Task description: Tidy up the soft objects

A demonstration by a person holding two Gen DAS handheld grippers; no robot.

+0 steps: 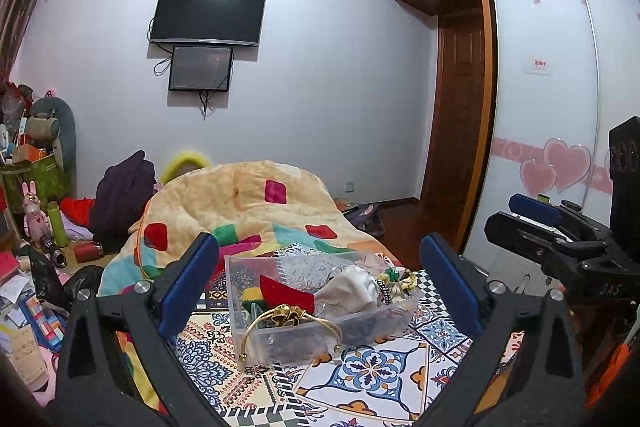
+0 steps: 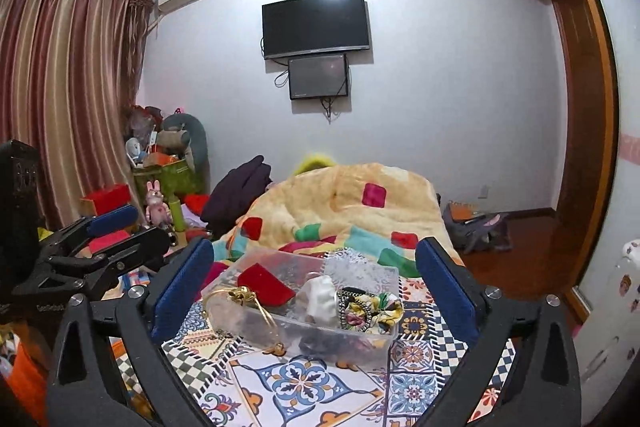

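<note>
A clear plastic box (image 1: 256,343) (image 2: 376,341) stands on the patterned bed cover. It holds a red felt piece (image 1: 286,293) (image 2: 264,283), a white cloth (image 1: 352,289) (image 2: 322,301), a floral scrunchie (image 1: 396,277) (image 2: 374,311) and dark hair ties. A gold bangle (image 1: 292,323) (image 2: 244,301) hangs over the box's near rim. My left gripper (image 1: 320,287) is open and empty, its jaws wide on either side of the box. My right gripper (image 2: 316,287) is open and empty, framing the same box; it also shows in the left wrist view (image 1: 536,215).
A rumpled yellow patchwork quilt (image 1: 248,203) (image 2: 352,199) lies behind the box. Dark clothing (image 1: 124,195) is heaped to its left. A cluttered side table with toys (image 1: 36,215) stands at far left. A wardrobe (image 1: 552,107) and a wooden floor are at right.
</note>
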